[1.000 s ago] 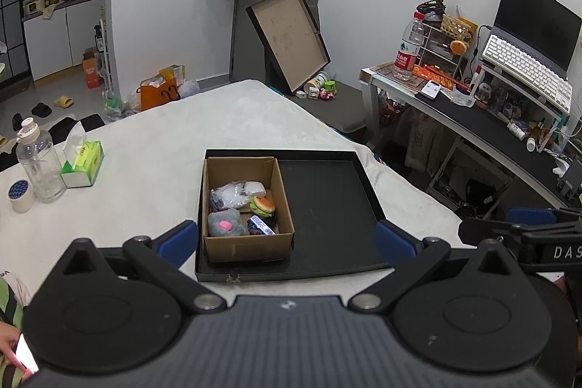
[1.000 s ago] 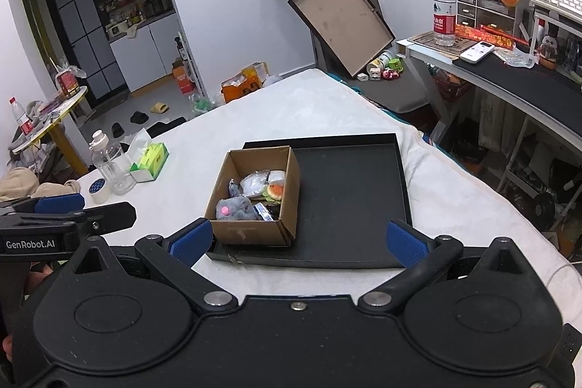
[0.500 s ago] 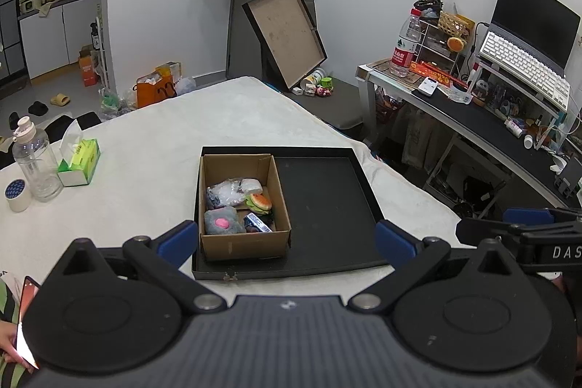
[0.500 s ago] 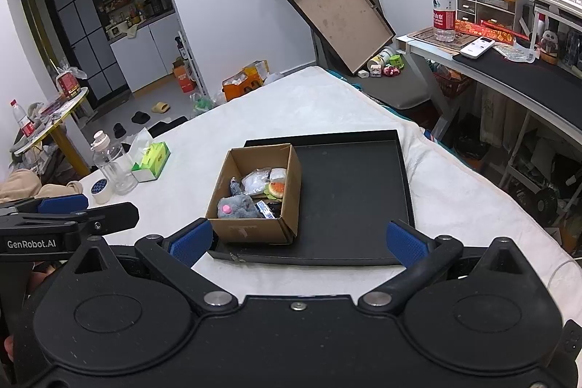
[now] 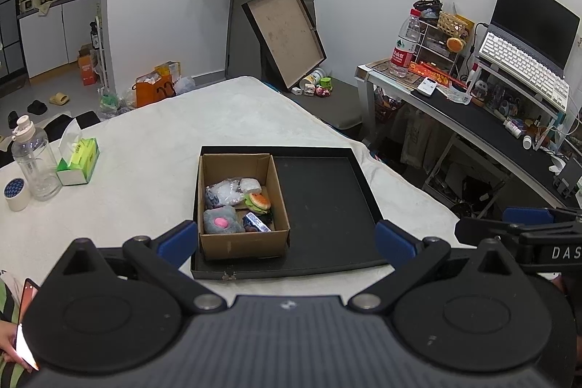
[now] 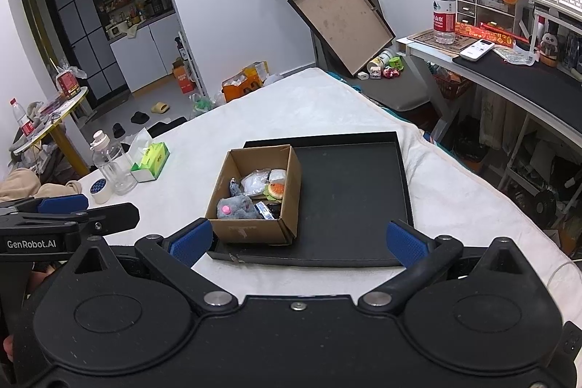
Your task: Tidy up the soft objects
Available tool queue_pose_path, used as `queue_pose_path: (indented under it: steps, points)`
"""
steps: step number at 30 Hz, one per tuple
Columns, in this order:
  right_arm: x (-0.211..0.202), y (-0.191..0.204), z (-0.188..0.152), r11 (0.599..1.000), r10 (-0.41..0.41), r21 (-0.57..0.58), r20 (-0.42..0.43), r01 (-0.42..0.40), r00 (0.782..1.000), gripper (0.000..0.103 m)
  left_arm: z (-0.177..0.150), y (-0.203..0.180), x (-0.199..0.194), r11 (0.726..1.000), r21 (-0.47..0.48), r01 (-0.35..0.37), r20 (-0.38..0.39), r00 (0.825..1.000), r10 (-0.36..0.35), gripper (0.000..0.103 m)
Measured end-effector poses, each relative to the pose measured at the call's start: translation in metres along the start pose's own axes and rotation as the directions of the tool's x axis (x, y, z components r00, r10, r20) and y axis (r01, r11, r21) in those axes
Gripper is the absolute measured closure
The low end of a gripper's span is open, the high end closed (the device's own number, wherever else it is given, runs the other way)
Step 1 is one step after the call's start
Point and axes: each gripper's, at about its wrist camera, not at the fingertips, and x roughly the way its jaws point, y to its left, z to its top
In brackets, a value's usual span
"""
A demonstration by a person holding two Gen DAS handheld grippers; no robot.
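- A cardboard box [image 5: 242, 202] is sitting in the left part of a flat black tray [image 5: 323, 206], holding a fluffy grey toy [image 5: 222, 221].
- Both grippers, left [image 5: 285, 239] and right [image 6: 296, 240], are hovering empty with fingers wide apart, the box ahead between them.

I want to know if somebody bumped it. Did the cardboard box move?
No. The cardboard box sits in the same left corner of the black tray, against its left wall, as before. It only shifts slightly in the picture because the camera moved.
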Motion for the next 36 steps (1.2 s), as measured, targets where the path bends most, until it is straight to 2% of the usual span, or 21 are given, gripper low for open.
queue_pose_path:
  steps: [36]
  points:
    - [-0.003, 0.001, -0.001, 1.0, -0.005, 0.006, 0.002, 0.005, 1.0, 0.0, 0.001, -0.01, 0.0, 1.0, 0.004, -0.002, 0.001, 1.0, 0.002, 0.0]
